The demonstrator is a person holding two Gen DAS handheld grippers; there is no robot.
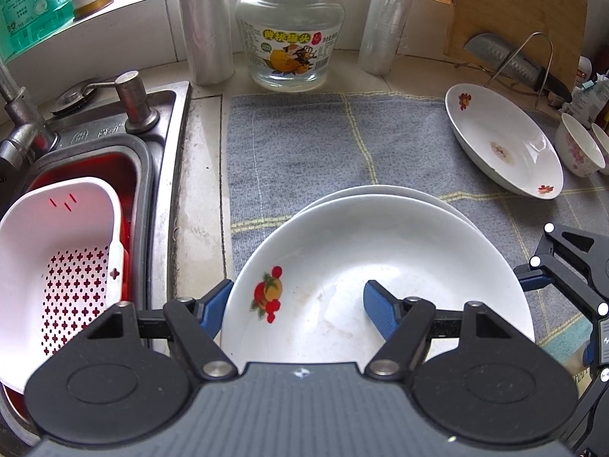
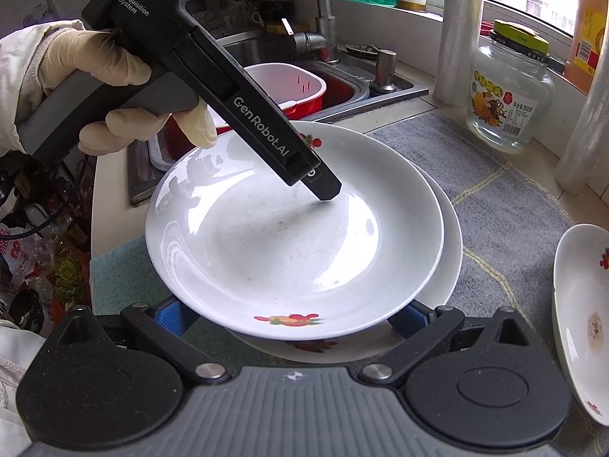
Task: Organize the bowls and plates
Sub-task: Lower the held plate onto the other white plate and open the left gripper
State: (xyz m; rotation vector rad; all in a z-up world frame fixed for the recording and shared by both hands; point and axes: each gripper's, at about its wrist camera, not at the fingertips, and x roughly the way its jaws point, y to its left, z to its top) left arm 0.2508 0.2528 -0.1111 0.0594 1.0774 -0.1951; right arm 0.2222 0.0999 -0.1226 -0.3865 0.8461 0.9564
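- Top plate (image 1: 380, 278), white with a fruit print, stacked a little off-centre on a second plate (image 1: 396, 192), both on the grey towel (image 1: 300, 141) beside the sink (image 1: 167, 144).
- Left gripper (image 1: 300, 304) spread wide across the top plate's near-left rim: one blue finger (image 1: 380, 310) inside the dish, the other outside the rim on the sink side; not clamped, contact with the rim unclear.
- Right gripper (image 2: 293, 314) also wide apart, low at the opposite edge of the stack, both blue pads partly tucked under the top plate's rim; touching or not, cannot tell.
- Gloved hand (image 2: 114, 87) around the left gripper's handle, above the sink-side rim of the top plate.
- Third plate (image 1: 502, 141), same fruit print, tilted on the towel well apart from the stack, on the side away from the sink.
- Small flowered bowl (image 1: 578, 144) just beyond that tilted plate.
- Glass jar (image 1: 289, 34) with a yellow-green lid behind the towel, between two rolls of plastic film (image 1: 203, 23).
- Knife (image 1: 517, 64) on a wire stand in front of a wooden cutting board (image 1: 521, 11), behind the tilted plate.
- White perforated basket (image 1: 64, 251) in a red tub inside the sink.
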